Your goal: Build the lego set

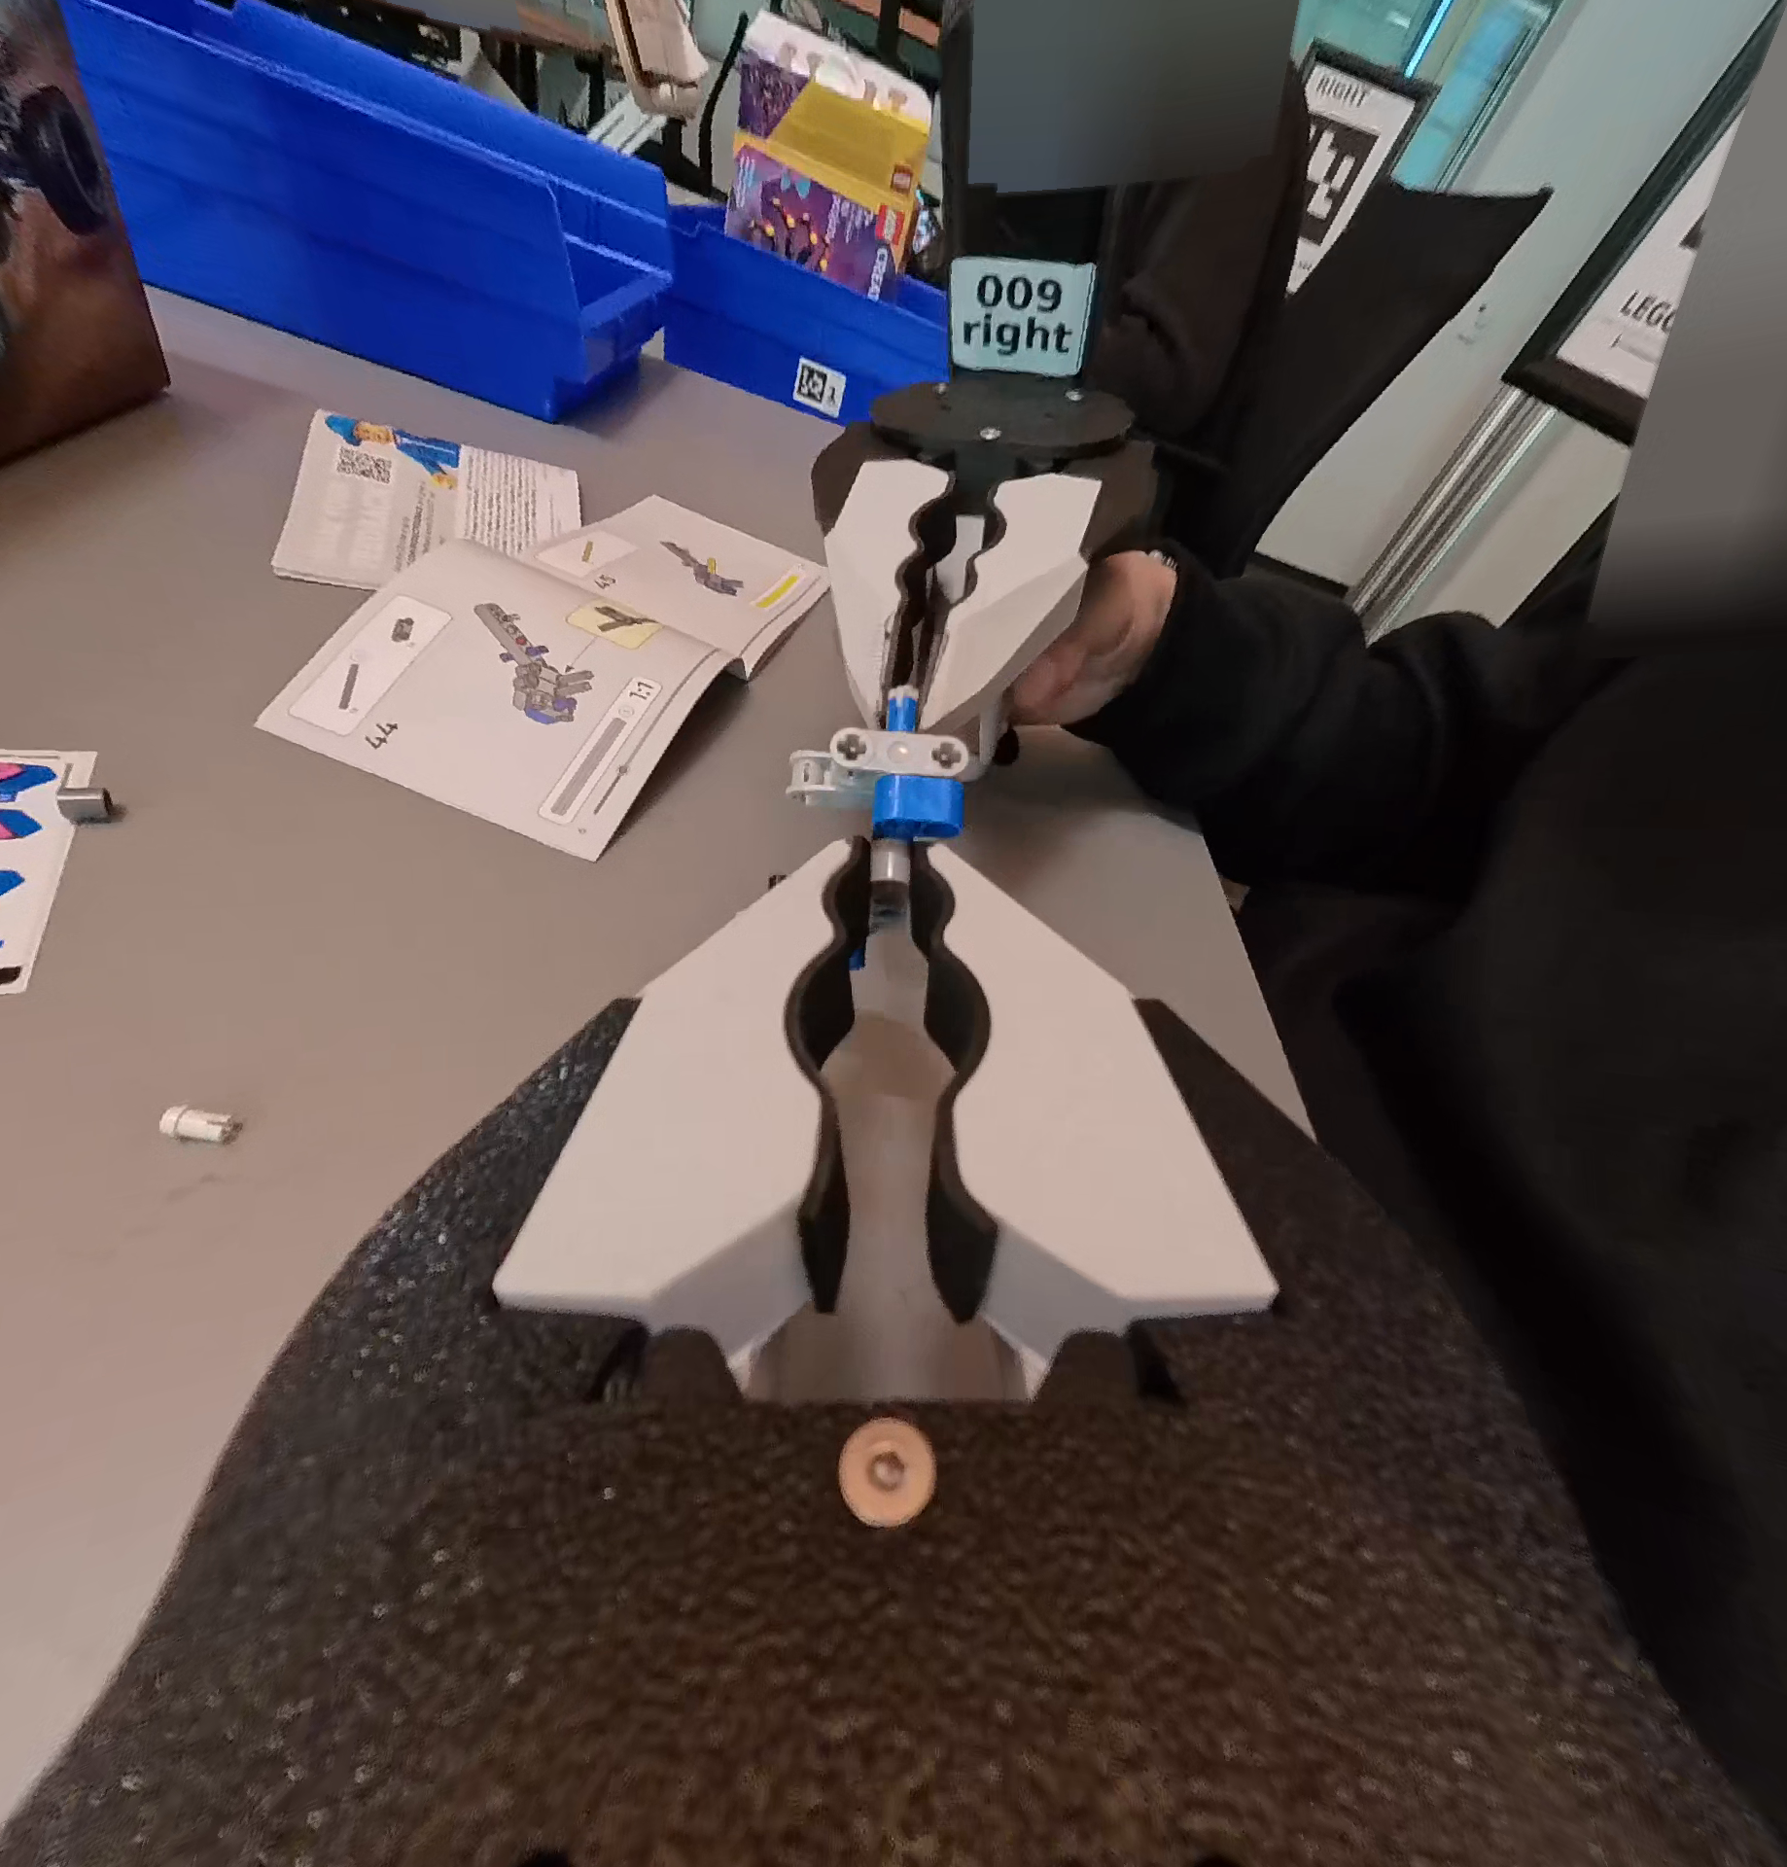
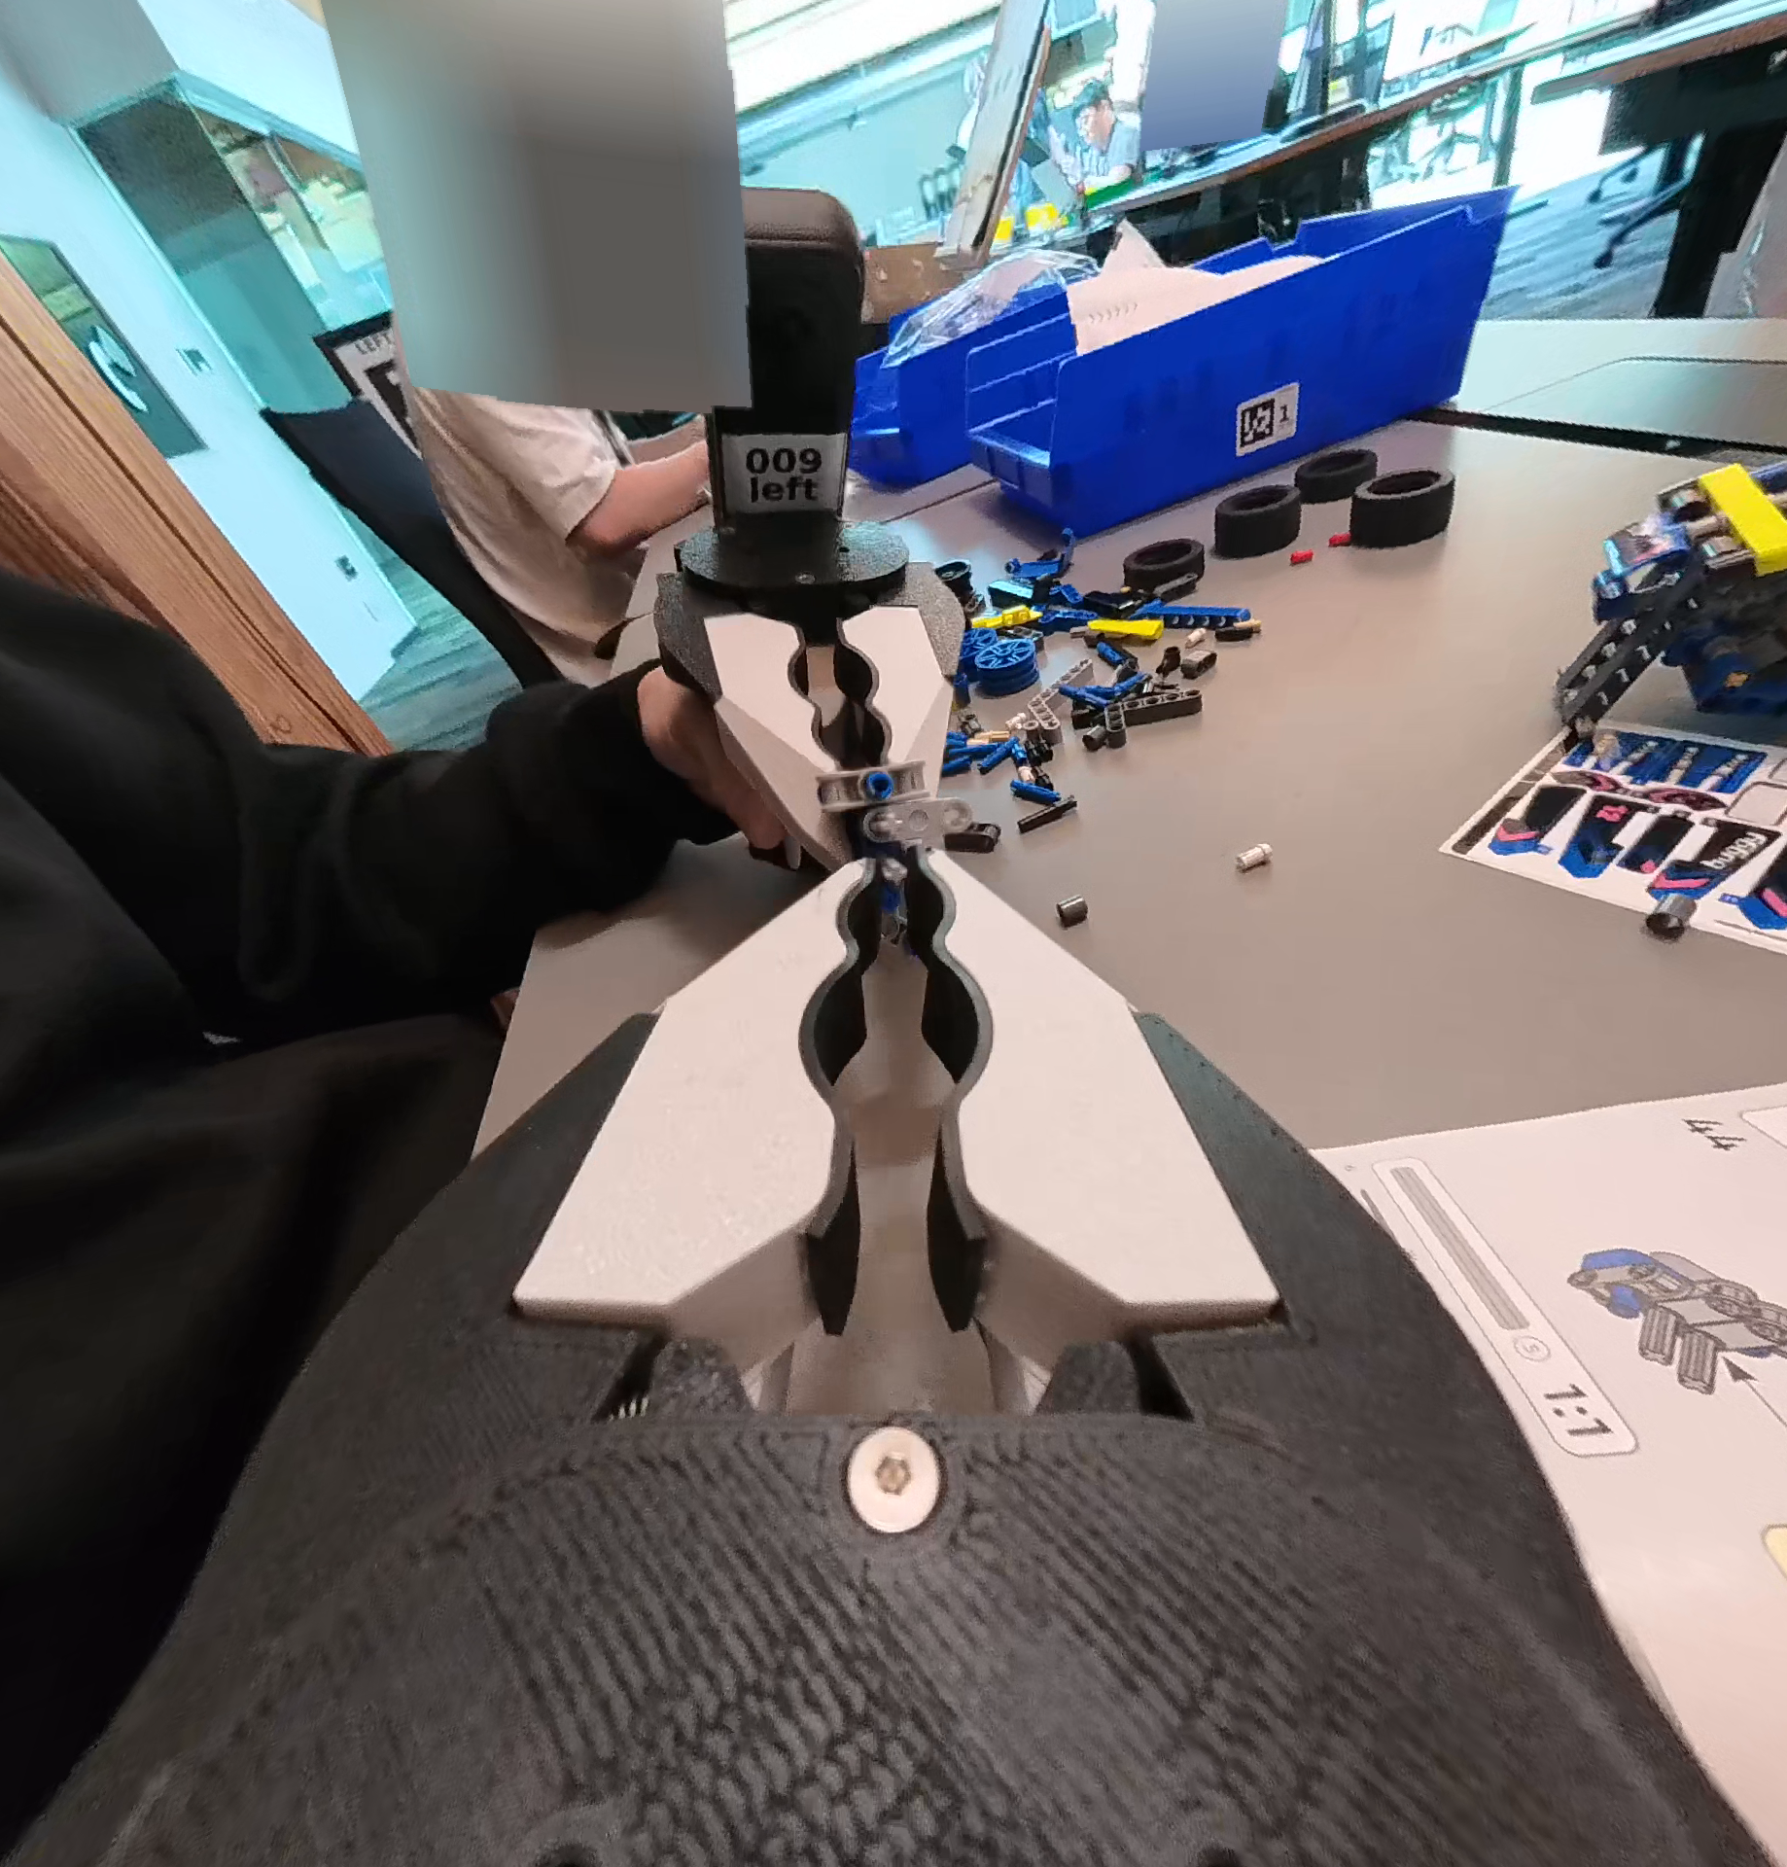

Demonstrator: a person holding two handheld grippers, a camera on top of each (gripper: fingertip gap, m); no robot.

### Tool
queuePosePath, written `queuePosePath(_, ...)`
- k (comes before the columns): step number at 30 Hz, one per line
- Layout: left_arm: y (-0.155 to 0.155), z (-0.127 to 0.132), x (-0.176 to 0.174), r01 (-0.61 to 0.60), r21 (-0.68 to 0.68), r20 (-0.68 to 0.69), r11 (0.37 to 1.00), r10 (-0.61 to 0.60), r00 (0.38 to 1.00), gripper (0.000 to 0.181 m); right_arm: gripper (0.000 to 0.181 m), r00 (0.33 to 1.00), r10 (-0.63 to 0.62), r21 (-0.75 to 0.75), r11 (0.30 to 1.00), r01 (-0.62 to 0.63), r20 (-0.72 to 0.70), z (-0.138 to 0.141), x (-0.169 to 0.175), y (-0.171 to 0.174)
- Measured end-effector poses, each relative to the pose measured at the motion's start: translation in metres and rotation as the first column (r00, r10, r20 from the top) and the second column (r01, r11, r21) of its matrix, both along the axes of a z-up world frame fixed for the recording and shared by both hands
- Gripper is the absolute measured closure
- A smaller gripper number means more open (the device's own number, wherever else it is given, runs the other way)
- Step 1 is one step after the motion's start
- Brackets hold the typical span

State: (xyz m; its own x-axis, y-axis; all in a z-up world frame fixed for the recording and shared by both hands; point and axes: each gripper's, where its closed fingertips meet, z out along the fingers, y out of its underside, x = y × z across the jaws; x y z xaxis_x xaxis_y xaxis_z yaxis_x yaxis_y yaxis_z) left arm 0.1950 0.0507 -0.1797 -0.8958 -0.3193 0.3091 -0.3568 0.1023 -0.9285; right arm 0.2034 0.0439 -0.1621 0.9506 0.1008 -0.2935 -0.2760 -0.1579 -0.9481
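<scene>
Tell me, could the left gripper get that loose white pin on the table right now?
Probably not yet: the left gripper is shut on the small assembly, shared with the right gripper. The white pin lies unobstructed.

The desk (image 2: 1324, 909) is plain grey. Blue storage bins (image 2: 1223, 374) sit by black rubber tyres (image 2: 1258, 520). The loose bricks (image 2: 1091, 667) are blue, black, grey and yellow. The sticker sheet (image 2: 1677, 839) is white with blue, black and pink shapes. Each hand-held gripper (image 1: 895, 869) has pale grey fingers on a speckled black body.
</scene>
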Motion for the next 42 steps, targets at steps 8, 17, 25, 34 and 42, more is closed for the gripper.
queuePosePath(8,0.01,0.019,0.018,-0.144,-0.224,-0.189,0.964,0.102,0.977,0.176,0.145,0.958,-0.191,0.017,0.981,0.192,0.215,0.007,0.02,0.003)
queuePosePath(17,0.0,0.034,0.017,-0.202,-0.333,-0.334,0.921,0.085,0.939,0.176,0.116,0.668,-0.336,0.092,0.923,0.373,0.664,0.02,0.019,0.016)
queuePosePath(25,-0.007,0.038,0.019,-0.262,-0.355,-0.374,0.897,0.12,0.919,0.176,0.127,0.549,-0.34,0.088,0.897,0.433,0.764,0.017,0.023,0.015)
queuePosePath(34,-0.009,0.035,0.024,-0.318,-0.348,-0.374,0.882,0.181,0.91,0.176,0.146,0.493,-0.32,0.068,0.884,0.463,0.809,0.012,0.025,0.016)
queuePosePath(42,0.005,0.023,0.035,-0.398,-0.322,-0.427,0.859,0.244,0.871,0.177,0.121,0.617,-0.318,-0.004,0.887,0.462,0.72,0.0,0.029,0.016)
